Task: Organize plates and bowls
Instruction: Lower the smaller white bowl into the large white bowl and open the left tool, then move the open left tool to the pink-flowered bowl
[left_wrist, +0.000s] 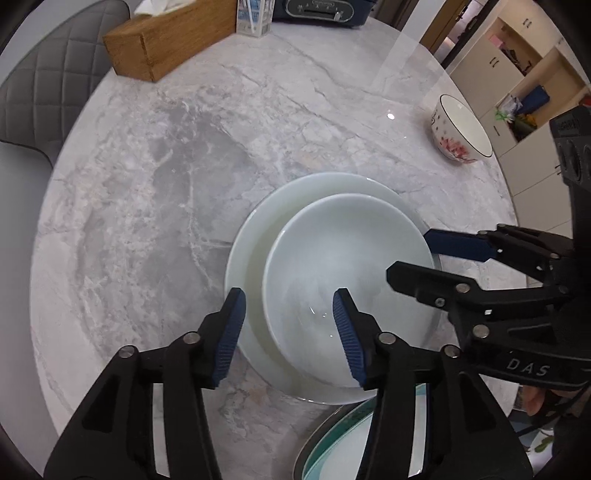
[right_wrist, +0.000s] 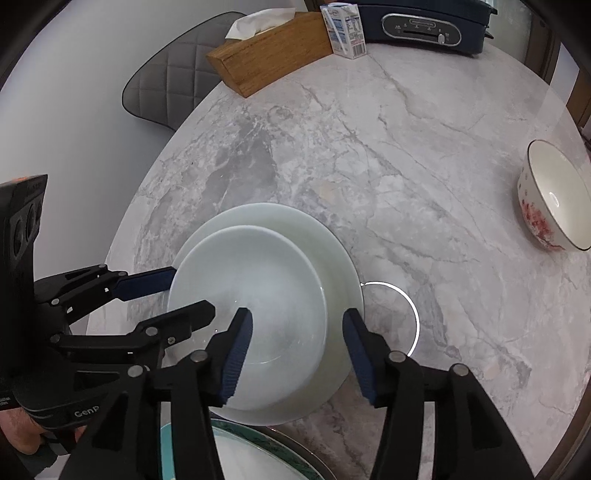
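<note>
A small white plate (left_wrist: 343, 258) (right_wrist: 255, 280) lies on a larger white plate (left_wrist: 266, 221) (right_wrist: 332, 266) on the round marble table (left_wrist: 184, 166) (right_wrist: 424, 184). My left gripper (left_wrist: 288, 332) is open, its jaws astride the small plate's near left rim. My right gripper (right_wrist: 299, 350) is open, astride the small plate's right rim. Each gripper shows in the other's view, the right one (left_wrist: 417, 254) and the left one (right_wrist: 192, 291) both open at the plate's edge. A flower-patterned bowl (left_wrist: 461, 129) (right_wrist: 554, 199) stands upright at the far right.
A teal-rimmed plate (left_wrist: 343, 443) (right_wrist: 251, 454) lies at the near table edge under the grippers. A wooden tissue box (left_wrist: 166, 40) (right_wrist: 273, 51), a milk carton (left_wrist: 255, 16) (right_wrist: 343, 29) and a dark appliance (left_wrist: 321, 11) (right_wrist: 424, 26) stand at the far edge. A grey chair (left_wrist: 48, 81) (right_wrist: 173, 85) is left.
</note>
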